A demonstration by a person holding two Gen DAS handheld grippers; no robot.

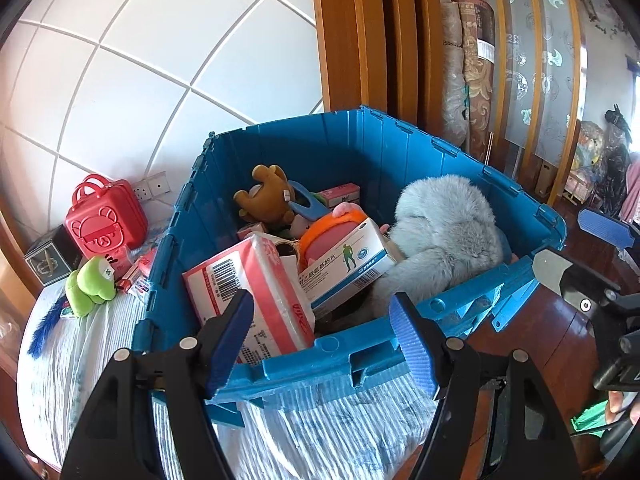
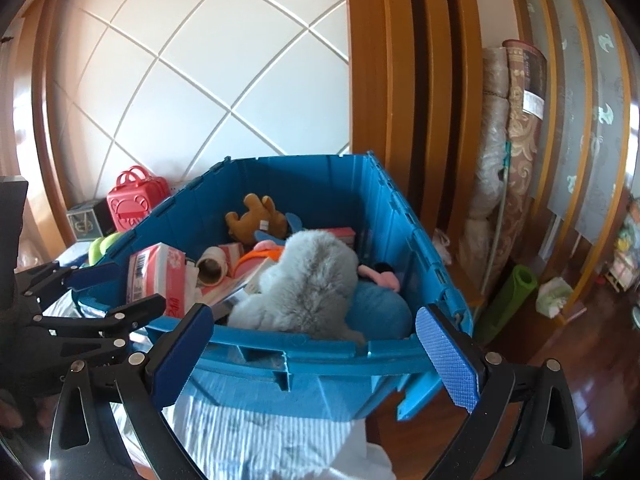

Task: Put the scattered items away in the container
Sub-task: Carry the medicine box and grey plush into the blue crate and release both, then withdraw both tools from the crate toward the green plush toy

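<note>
On the bed: blue container [image 1: 288, 152], open-topped.
Inside the container: grey plush [image 2: 312, 280], brown plush [image 1: 266, 196], pink tissue pack [image 1: 256, 280], white medicine box [image 1: 348, 260].
Beside it, still out: green plush [image 1: 90, 284], red toy case [image 1: 105, 216].
Left gripper [image 1: 324, 340]: fingers released, nothing between.
Right gripper [image 2: 320, 352]: fingers spread wide, empty.

Plush toy [image 2: 312, 280] in crate [image 2: 304, 356], bag [image 1: 105, 216] left.
</note>
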